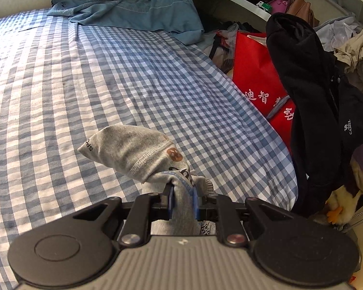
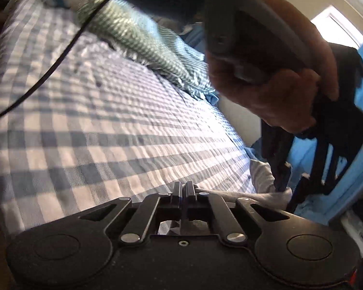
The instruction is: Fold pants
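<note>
In the left wrist view my left gripper [image 1: 183,194] is shut on a bunched fold of small grey pants [image 1: 133,151] with black lettering and an orange patch, held just above the blue checked bed sheet [image 1: 84,77]. In the right wrist view my right gripper [image 2: 183,189] is shut, its fingers pressed together low over the sheet [image 2: 96,125] with nothing seen between them. The left gripper [image 2: 286,178] shows at the right there, held by a hand [image 2: 273,72], with grey cloth [image 2: 266,181] in it.
A light blue pillow and cloth [image 1: 138,7] lie at the bed's head. A red bag [image 1: 259,72], black clothing [image 1: 309,91] and piled clothes crowd the bed's right side. A striped green quilt [image 2: 142,41] and a black cable [image 2: 50,65] lie on the bed.
</note>
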